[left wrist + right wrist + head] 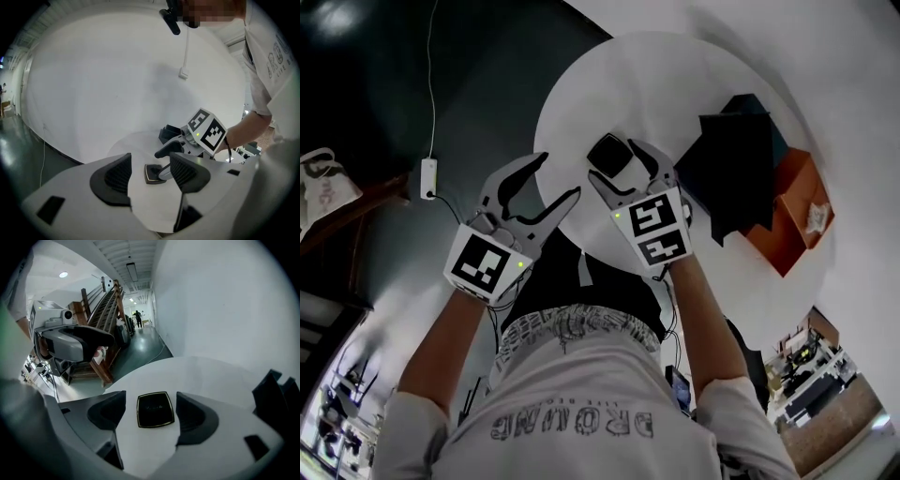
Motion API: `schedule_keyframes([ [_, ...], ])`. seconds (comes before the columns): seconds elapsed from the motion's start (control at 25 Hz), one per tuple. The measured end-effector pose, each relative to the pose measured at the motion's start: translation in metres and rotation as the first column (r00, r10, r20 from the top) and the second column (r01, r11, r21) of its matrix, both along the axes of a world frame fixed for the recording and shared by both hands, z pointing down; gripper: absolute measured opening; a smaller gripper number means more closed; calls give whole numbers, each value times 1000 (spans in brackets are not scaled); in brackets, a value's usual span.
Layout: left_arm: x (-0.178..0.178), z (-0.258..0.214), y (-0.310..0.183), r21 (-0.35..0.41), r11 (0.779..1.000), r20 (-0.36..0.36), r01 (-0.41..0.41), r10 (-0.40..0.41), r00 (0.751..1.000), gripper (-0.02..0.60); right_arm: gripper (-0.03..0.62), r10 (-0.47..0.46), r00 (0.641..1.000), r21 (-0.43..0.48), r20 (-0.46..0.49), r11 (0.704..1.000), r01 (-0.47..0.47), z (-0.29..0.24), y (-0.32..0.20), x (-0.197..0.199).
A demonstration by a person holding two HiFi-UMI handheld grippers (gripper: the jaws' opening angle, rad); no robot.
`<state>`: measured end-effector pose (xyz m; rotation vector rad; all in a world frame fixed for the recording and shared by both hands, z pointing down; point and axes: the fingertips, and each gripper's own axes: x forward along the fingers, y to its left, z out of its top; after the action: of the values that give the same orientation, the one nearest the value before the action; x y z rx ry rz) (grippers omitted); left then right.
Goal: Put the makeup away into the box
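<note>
Quick count: two claws, one black square makeup compact with a thin gold rim (154, 409), one orange cardboard box with black flaps (797, 206), all on or over one round white table (581, 94). The left claw (560, 176) is spread wide with nothing in it, and the compact sits out past its tips, a bit to its right. The compact lies flat, lid up, right between the pads of the right claw (614, 161). That claw is spread too, with a gap either side, so no pinch. It's basically square with no real long axis, its sides run along the pads, and the box stands open close by on that claw's right.
</note>
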<state>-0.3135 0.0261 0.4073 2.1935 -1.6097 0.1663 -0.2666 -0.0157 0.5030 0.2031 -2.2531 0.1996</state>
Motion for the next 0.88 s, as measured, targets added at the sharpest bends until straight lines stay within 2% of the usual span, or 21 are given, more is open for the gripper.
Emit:
schedule_keyframes([
  [0.28, -12, 7, 1, -10, 1000, -12, 24, -24, 1000, 264, 367, -47, 997, 19, -69, 999, 48, 22, 0, -7],
  [0.88, -25, 20, -2, -31, 998, -35, 55, -56, 998, 264, 368, -81, 983, 26, -163, 996, 86, 52, -3, -6],
])
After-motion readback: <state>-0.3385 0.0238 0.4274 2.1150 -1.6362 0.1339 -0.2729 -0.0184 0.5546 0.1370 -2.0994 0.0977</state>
